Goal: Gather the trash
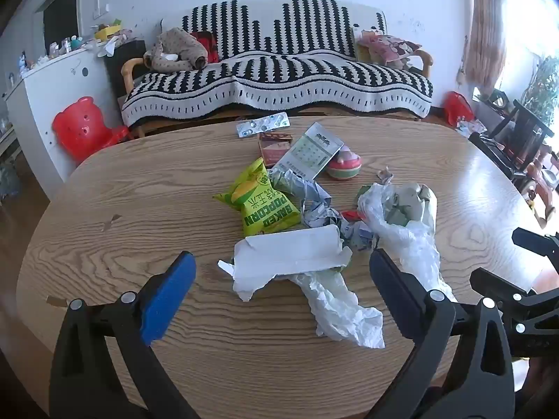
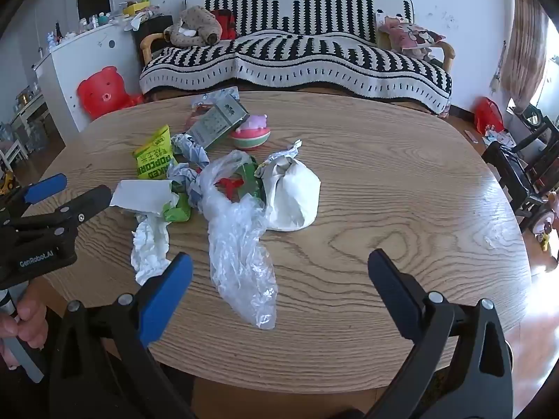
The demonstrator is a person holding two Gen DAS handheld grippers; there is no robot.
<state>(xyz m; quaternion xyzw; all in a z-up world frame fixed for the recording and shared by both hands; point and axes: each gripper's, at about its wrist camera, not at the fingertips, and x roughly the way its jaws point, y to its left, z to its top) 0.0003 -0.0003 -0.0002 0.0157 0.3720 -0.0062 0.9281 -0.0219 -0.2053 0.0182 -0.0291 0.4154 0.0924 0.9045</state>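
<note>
Under the trash pile, some wrappers are half buried on the tabletop; both the left claw and right claw hover released before it, empty.

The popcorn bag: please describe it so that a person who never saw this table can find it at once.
On the oval wooden table in front of the striped sofa, a pile of trash lies near the middle. The popcorn bag lies at the pile's left edge, next to crumpled grey paper and behind a flattened white carton. It alone is bright yellow-green, with "BAKED POPCORN" in white letters.
</note>
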